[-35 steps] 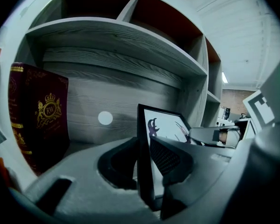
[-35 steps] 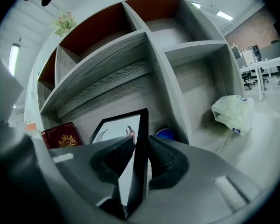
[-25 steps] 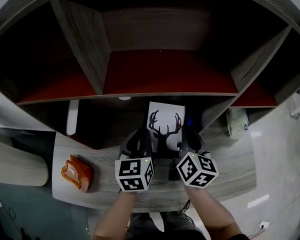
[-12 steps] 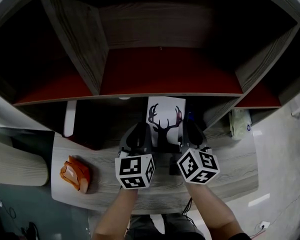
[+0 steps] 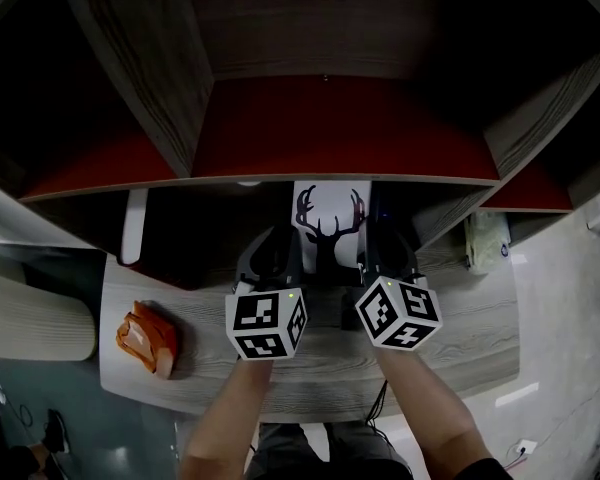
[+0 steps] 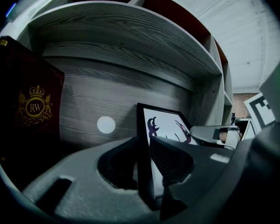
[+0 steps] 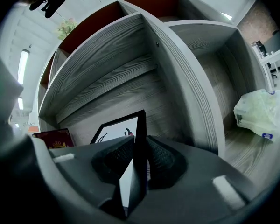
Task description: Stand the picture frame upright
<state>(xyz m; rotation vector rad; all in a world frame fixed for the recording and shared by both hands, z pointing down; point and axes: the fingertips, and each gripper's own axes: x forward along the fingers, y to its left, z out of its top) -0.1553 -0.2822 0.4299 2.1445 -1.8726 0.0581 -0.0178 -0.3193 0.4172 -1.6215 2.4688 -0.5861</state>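
Note:
The picture frame (image 5: 330,223), black-edged with a dark antlered deer on white, is held raised at the mouth of the lower shelf compartment, its picture side facing me. My left gripper (image 5: 283,264) is shut on its left edge and my right gripper (image 5: 380,258) on its right edge. In the left gripper view the frame's (image 6: 164,125) black edge runs between the pads of the left gripper (image 6: 147,160). The right gripper view shows the frame (image 7: 116,129) edge-on, clamped in the right gripper (image 7: 139,158). Its foot is hidden behind the grippers.
A grey wooden shelf unit with red-backed compartments (image 5: 330,133) stands over the desk (image 5: 460,333). An orange object (image 5: 145,340) lies on the desk's left. A pale plastic bag (image 5: 487,241) sits at the right. A dark red crested box (image 6: 23,120) stands left inside the compartment.
Both grippers have carried the frame a little farther from me, toward the lower shelf compartment. The grip on its two side edges is the same.

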